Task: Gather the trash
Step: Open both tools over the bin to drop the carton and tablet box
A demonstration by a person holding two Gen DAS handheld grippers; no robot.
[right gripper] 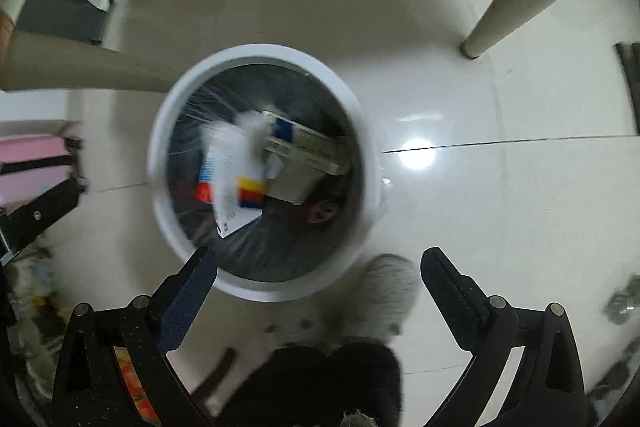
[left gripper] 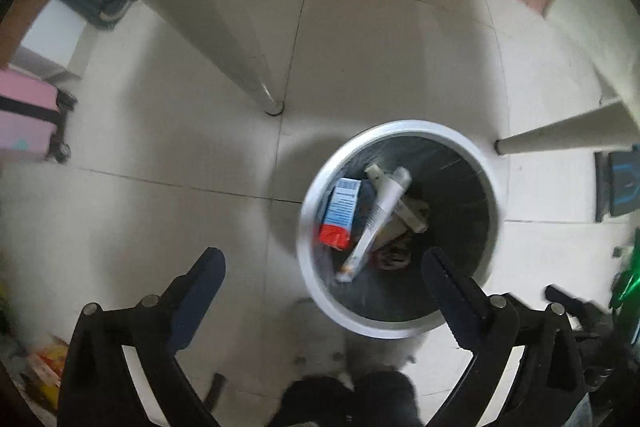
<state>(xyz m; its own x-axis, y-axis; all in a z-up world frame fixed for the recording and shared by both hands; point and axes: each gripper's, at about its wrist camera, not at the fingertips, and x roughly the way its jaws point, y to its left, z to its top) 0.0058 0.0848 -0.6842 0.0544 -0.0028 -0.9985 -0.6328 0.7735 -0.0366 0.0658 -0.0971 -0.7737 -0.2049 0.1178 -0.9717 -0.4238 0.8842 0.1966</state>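
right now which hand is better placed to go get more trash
Hard to call; slight lean left. Both the left gripper and right gripper are open and empty above the bin. A colourful wrapper lies on the floor at the left gripper's side, apparently closer to it.

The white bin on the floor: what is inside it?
Inside the white bin lie a blue box with a red end, a white tube across it, and paper cartons. Something dark lies beneath, mostly covered.
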